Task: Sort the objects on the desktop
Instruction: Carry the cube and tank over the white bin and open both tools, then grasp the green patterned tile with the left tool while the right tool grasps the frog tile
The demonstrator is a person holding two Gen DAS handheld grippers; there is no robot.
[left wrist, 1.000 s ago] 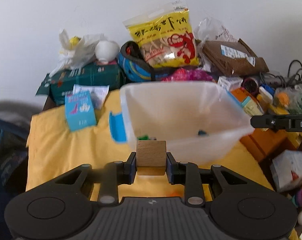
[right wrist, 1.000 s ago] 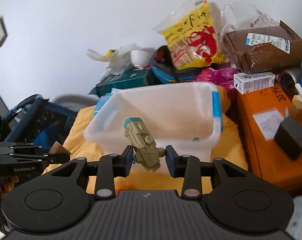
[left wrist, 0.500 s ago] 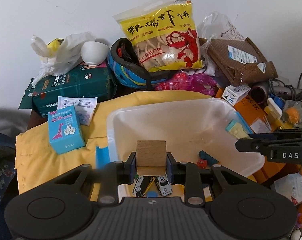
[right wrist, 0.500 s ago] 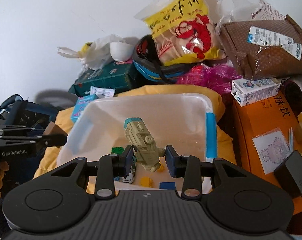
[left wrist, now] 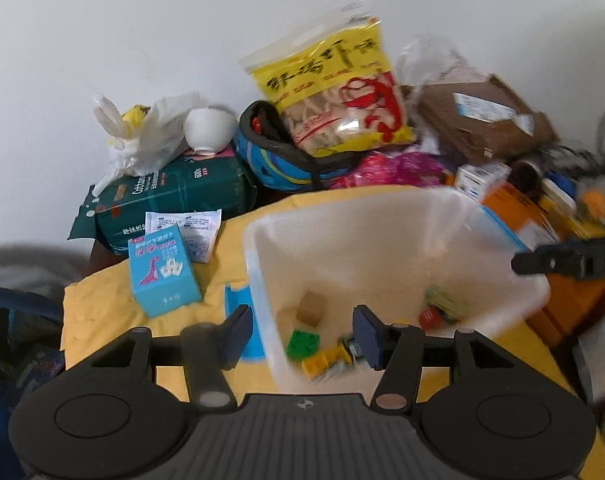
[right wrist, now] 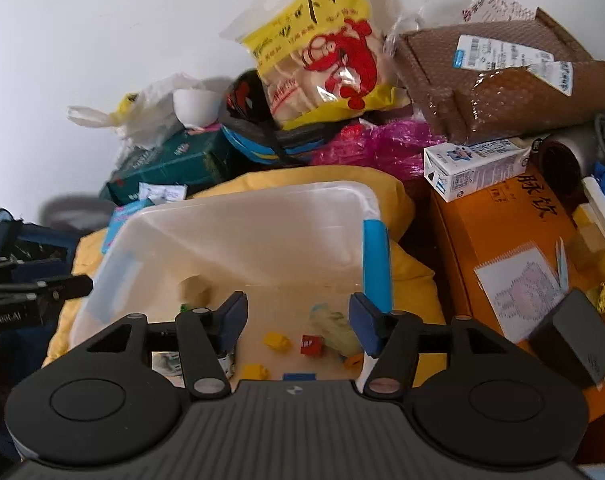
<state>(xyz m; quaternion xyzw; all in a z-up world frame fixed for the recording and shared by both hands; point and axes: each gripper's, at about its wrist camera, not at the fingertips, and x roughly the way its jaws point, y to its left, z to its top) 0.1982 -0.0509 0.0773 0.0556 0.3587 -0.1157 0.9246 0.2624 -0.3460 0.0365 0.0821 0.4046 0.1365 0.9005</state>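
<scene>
The left tongs (left wrist: 300, 330) hang over the near left corner of the clear plastic bin (left wrist: 502, 308), their jaws opening with nothing gripped between them. Just beyond the gap, down on the bin floor, sits the wooden block (left wrist: 311, 309), blurred, free of the pads. Nearer the tongs lie a green brick (left wrist: 301, 343) and a yellow brick (left wrist: 319, 363); off toward the right pad are a small red piece (left wrist: 429, 317) and a blurred greenish toy (left wrist: 446, 304). To the left of the tongs, outside the bin, a light blue card box (left wrist: 162, 270) stands on the yellow cloth (left wrist: 102, 312).

The right tongs (right wrist: 298, 326) hover over the near edge of the same bin (right wrist: 246, 208), jaws likewise opening and empty. Just inside the right pad, on the bin floor, lies the pale green toy (right wrist: 334, 326), blurred, not touched by either pad. Between the pads on the floor are a yellow piece (right wrist: 276, 340) and a red cube (right wrist: 311, 345). The bin's blue handle (right wrist: 376, 264) stands just beyond the right pad. Farther right is an orange box (right wrist: 502, 248) with a black block (right wrist: 574, 336) and a small milk carton (right wrist: 476, 168) on it.

Far behind both tongs, against the wall, a yellow snack bag (right wrist: 322, 48) leans over a blue helmet (left wrist: 286, 160), with a dark green pack (left wrist: 174, 196) and a white bowl (left wrist: 209, 130) to the left.
</scene>
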